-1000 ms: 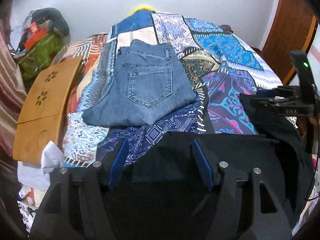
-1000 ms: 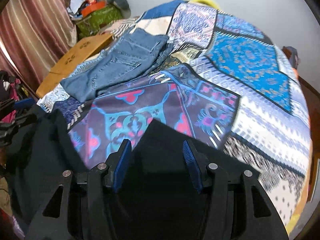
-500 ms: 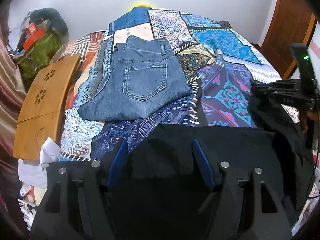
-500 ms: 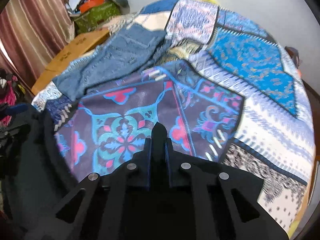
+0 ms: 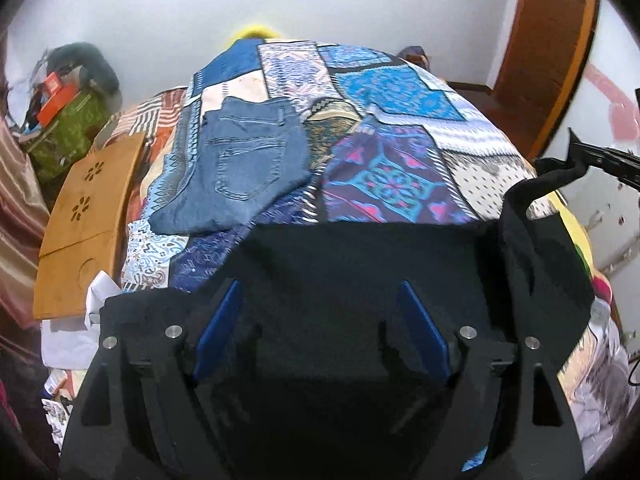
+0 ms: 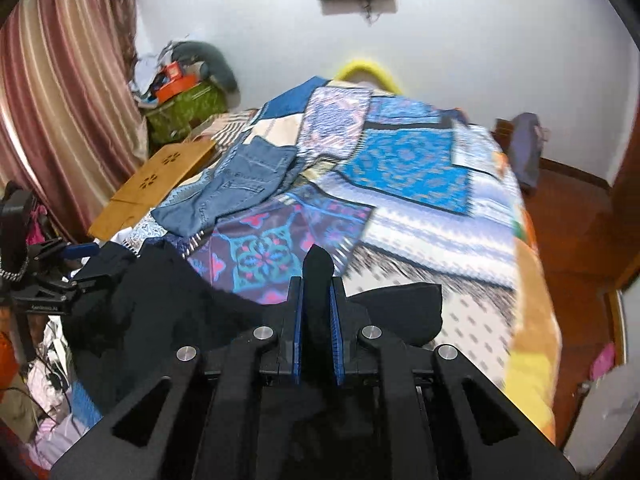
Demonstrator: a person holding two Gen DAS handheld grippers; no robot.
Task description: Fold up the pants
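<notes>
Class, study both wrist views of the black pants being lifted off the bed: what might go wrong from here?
1. The right gripper pinches only a small tuft of the black pants; it may slip out.
2. The left gripper jaws are opening with cloth between them, so that side could drop.
3. Swinging fabric may disturb the folded jeans.

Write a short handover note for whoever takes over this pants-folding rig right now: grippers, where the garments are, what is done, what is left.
Right gripper: shut on a pinch of the black pants, lifted at the near bed edge.
Left gripper: jaws opening, black cloth between the pads, not pressed.
Blue jeans: already folded, on the patchwork bedspread beside the wooden board.
Left: regrip with the left, spread the black pants on the bed, fold them.
</notes>
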